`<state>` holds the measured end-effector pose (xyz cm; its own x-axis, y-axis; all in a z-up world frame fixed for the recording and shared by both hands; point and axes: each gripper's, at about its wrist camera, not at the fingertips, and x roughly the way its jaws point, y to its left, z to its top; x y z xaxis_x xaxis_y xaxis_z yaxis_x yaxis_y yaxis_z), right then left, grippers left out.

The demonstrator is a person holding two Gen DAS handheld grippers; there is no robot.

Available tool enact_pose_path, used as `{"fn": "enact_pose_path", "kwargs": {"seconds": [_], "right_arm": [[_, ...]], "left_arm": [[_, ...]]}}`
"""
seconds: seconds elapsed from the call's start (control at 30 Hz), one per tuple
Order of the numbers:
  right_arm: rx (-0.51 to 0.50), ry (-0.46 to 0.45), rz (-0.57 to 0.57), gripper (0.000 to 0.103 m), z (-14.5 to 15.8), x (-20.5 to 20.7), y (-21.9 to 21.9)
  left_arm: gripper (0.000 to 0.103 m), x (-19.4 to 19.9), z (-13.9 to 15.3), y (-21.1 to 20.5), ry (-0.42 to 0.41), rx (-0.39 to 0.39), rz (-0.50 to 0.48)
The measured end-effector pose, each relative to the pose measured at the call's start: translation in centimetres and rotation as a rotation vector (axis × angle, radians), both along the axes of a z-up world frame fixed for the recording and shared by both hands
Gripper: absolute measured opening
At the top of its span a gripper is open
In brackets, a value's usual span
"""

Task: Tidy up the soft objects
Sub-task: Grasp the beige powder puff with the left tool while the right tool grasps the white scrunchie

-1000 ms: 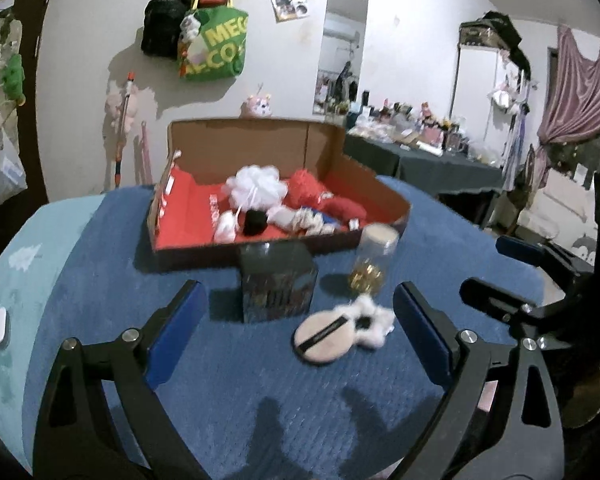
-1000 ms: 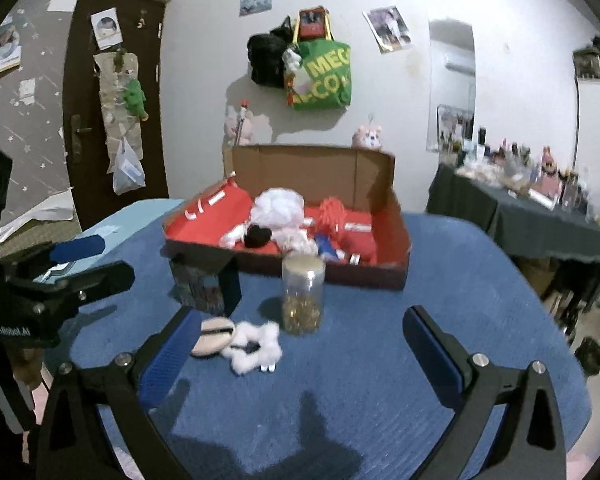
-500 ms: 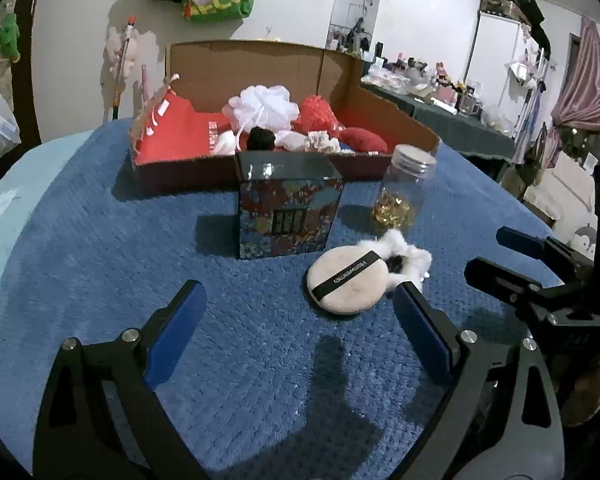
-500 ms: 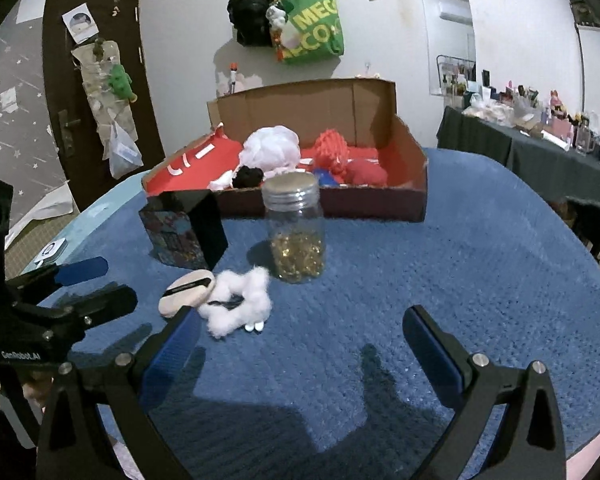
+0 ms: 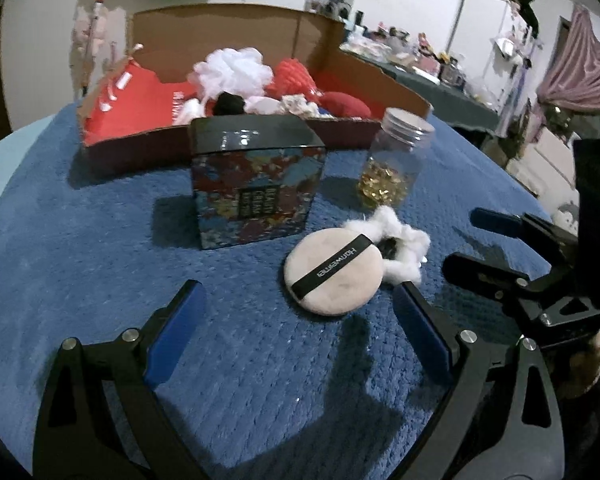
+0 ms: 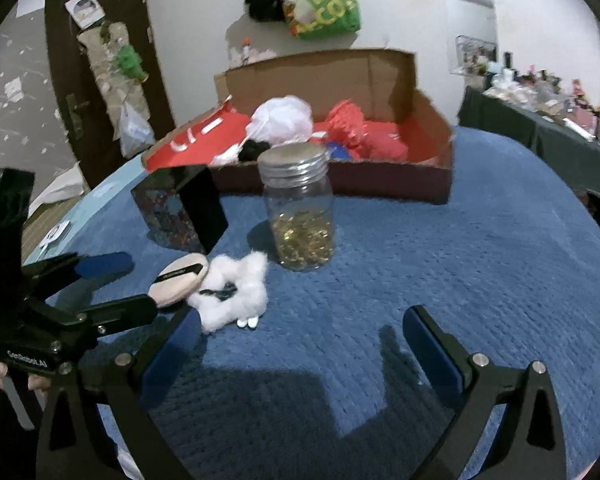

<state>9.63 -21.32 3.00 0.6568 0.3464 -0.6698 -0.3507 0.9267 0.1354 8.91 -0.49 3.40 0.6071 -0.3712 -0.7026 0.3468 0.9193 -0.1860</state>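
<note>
Blue bench (image 5: 80,264) fills more view: both hand-held grippers, left (image 5: 296,320) and right (image 6: 300,340), have dropped closer, jaws wide and empty. Powder puff (image 5: 334,272) and white scrunchie (image 6: 236,292) look next for the box (image 5: 236,32).

We can read a few bits here. The black strap across the round beige powder puff (image 5: 333,271) says "Hanwsmei", or close to it. The dark floral square box (image 5: 257,184) has a black label starting "BEAUTY CREAM". The green hanging tote bag (image 6: 325,4) shows "MEG" and "CO". The black left gripper body (image 6: 28,360) reads "GenRobot.AI".
</note>
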Motion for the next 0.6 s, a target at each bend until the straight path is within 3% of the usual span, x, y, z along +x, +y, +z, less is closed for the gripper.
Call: {"fn": "enact_pose_path", "kwargs": {"seconds": [0.17, 0.27, 0.33, 0.4, 0.43, 0.53, 0.57, 0.6], "right_arm": [[0.010, 0.043, 0.067, 0.103, -0.4, 1.5, 0.7], [0.009, 0.060, 0.114, 0.103, -0.7, 2.0, 1.4], [0.000, 0.059, 0.134, 0.099, -0.8, 2.2, 2.0], [0.024, 0.081, 0.169, 0.083, -0.9, 2.5, 2.3], [0.036, 0.090, 0.182, 0.078, -0.9, 2.6, 2.5], [0.059, 0.101, 0.215, 0.052, -1.0, 2.7, 2.8], [0.073, 0.109, 0.224, 0.036, -1.0, 2.6, 2.8], [0.086, 0.113, 0.226, 0.035, -1.0, 2.6, 2.8]], "left_arm": [[0.089, 1.0, -0.3, -0.6, 0.019, 0.031, -0.044], [0.078, 1.7, -0.4, -0.8, 0.024, 0.042, -0.069], [0.061, 1.9, -0.3, -1.0, 0.030, 0.034, -0.094], [0.049, 2.0, -0.3, -1.2, 0.027, 0.028, -0.116], [0.048, 2.1, -0.3, -1.3, 0.032, 0.017, -0.133], [0.046, 2.0, -0.2, -1.3, 0.027, 0.002, -0.146], [0.046, 2.0, -0.2, -1.2, 0.026, -0.006, -0.152], [0.046, 1.9, -0.2, -1.1, 0.025, -0.007, -0.151]]}}
